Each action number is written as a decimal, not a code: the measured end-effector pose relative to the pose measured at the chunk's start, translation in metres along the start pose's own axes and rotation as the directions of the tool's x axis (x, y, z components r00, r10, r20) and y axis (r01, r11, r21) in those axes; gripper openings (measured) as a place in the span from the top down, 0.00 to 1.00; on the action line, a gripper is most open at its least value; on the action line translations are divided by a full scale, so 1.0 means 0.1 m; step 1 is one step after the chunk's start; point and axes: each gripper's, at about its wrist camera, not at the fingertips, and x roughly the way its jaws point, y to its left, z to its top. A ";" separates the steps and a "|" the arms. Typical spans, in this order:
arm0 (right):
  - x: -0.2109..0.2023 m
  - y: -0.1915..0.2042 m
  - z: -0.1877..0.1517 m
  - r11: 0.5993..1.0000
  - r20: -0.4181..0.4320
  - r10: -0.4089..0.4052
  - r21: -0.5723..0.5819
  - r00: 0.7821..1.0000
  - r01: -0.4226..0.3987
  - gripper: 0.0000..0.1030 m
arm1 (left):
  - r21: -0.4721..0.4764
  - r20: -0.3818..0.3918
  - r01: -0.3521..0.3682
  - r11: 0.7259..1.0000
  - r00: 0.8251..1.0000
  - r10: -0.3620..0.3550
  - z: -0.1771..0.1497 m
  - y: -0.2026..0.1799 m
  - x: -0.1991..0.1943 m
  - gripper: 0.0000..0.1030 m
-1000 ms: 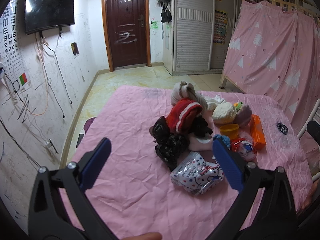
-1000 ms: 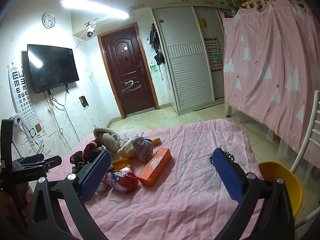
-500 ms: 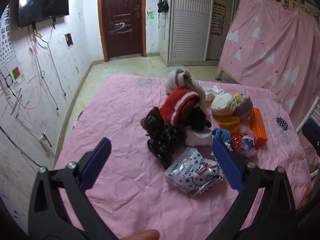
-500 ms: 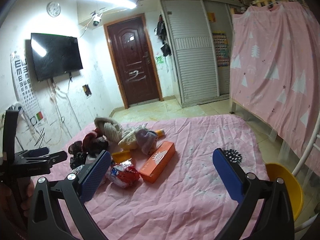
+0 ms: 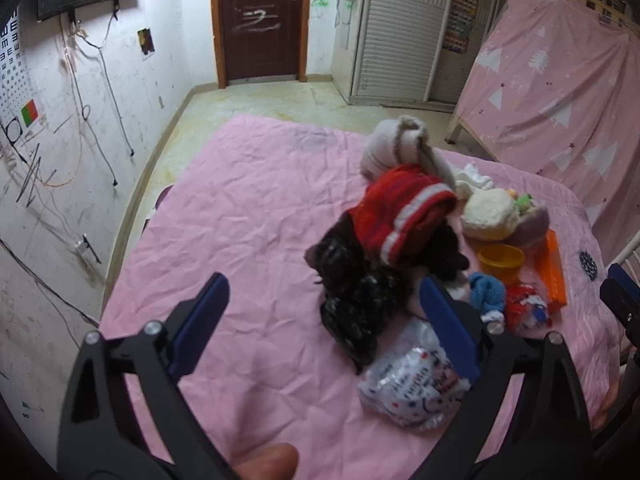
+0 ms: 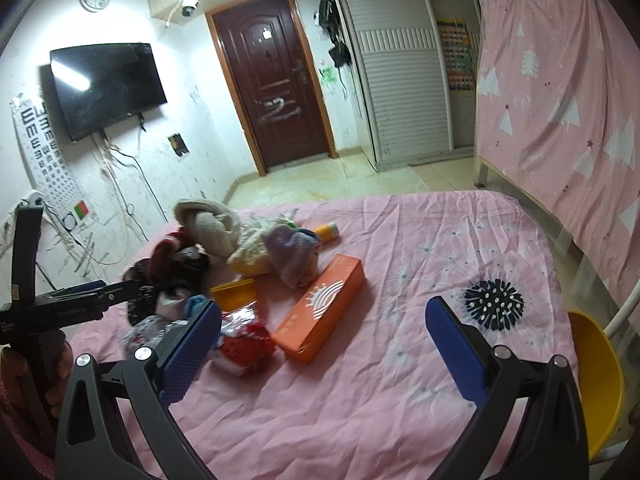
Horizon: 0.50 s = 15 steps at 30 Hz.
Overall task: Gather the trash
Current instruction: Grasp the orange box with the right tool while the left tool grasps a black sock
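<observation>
Pink bedsheet, orange box, red white-striped hat

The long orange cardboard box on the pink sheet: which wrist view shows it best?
The right wrist view. There the long orange cardboard box lies in full, its white printed top face and whole length clear. The left wrist view shows only a thin, blurred orange strip at the far right, behind the yellow cup.

Clothes heap mid bed, wrapper in front, box & bowl to its right
</observation>
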 end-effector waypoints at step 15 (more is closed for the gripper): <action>0.69 -0.07 0.08 1.000 -0.234 -0.015 -0.008 0.972 0.013 0.36 | -0.004 -0.101 0.094 0.996 0.990 -0.094 0.09 -0.01 0.23 0.62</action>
